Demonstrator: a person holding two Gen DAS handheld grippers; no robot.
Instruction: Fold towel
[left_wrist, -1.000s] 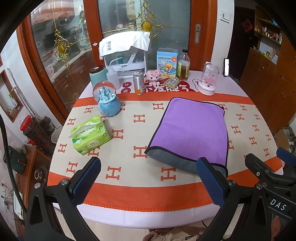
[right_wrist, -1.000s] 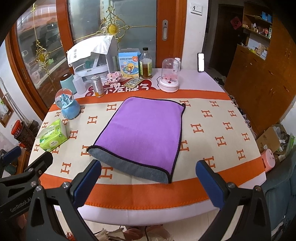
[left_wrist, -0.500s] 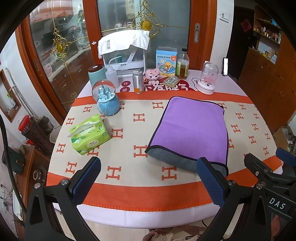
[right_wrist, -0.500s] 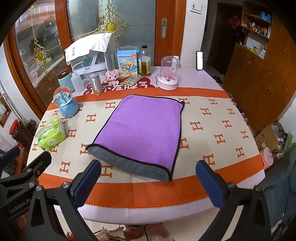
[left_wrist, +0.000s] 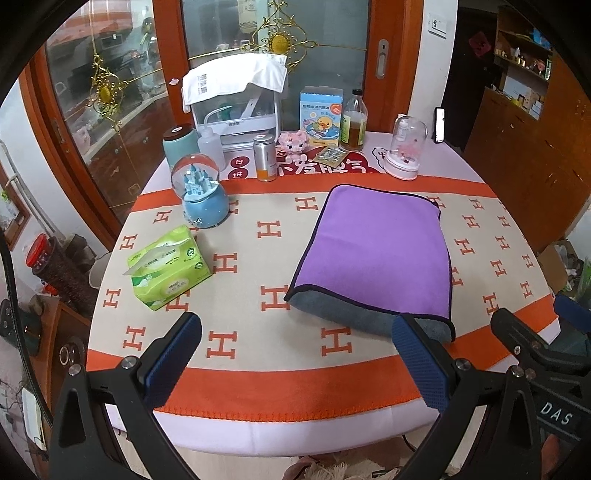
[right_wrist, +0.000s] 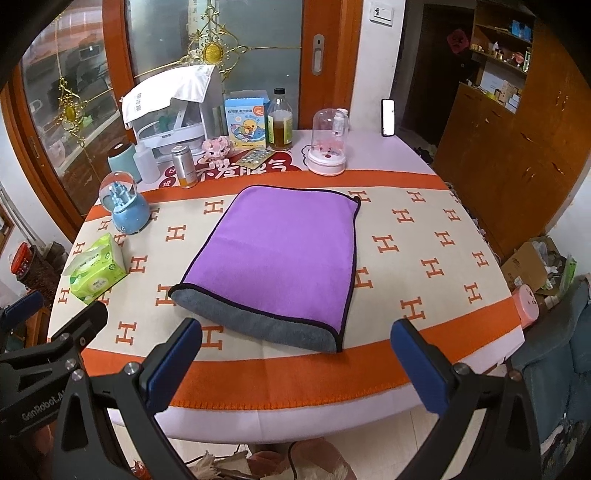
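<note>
1. Towel (right_wrist: 280, 254) lies flat on the table (right_wrist: 424, 236), purple face up. A grey band shows along its near edge, so it looks already folded at least once.
2. Long axis runs away from both grippers, near edge to far edge, leaning slightly right.
3. Left gripper (left_wrist: 295, 365): jaws spread wide, nothing held, hovering off the table's near edge. Towel sits ahead and to its right; the near right corner is just past its right finger.
4. Right gripper (right_wrist: 295, 365): jaws spread, empty, same height. Towel lies almost dead ahead, its near edge spanning between the fingers.
5. Judgement: right gripper is better centred; next fold likely needs one gripper per near corner.
6. Tissue pack (left_wrist: 168, 267) sits well left, apart from the towel.
</note>
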